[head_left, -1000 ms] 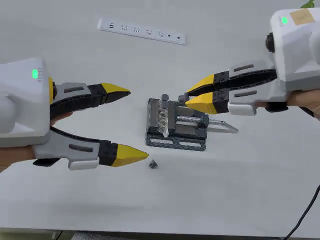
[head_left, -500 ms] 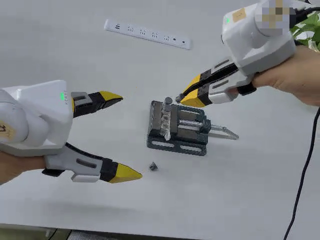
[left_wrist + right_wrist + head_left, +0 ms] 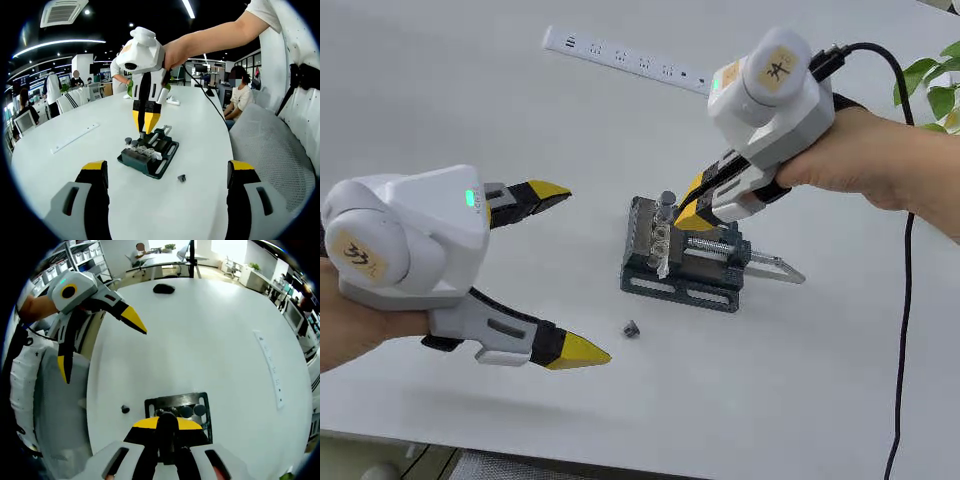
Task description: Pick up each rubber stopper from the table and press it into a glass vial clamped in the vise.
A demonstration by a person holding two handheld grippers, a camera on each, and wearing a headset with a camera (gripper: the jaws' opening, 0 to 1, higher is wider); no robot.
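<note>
While the right gripper [image 3: 688,218] pinches a stopper [image 3: 167,421] above the vise [image 3: 680,285], the left gripper [image 3: 582,272] gapes wide, well left of it.

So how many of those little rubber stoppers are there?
2 I can see: a loose stopper on the table near the vise, and a standing stopper at the vise's far end by the right gripper. The gripper may hide more.

Vise [image 3: 685,258] at centre on the table [image 3: 470,110]; loose stopper [image 3: 631,328] just below-left of it; power strip [image 3: 625,58] upper centre; left gripper [image 3: 590,273] lower left; right gripper [image 3: 686,221], gripping a second stopper [image 3: 167,424], over the vise.
</note>
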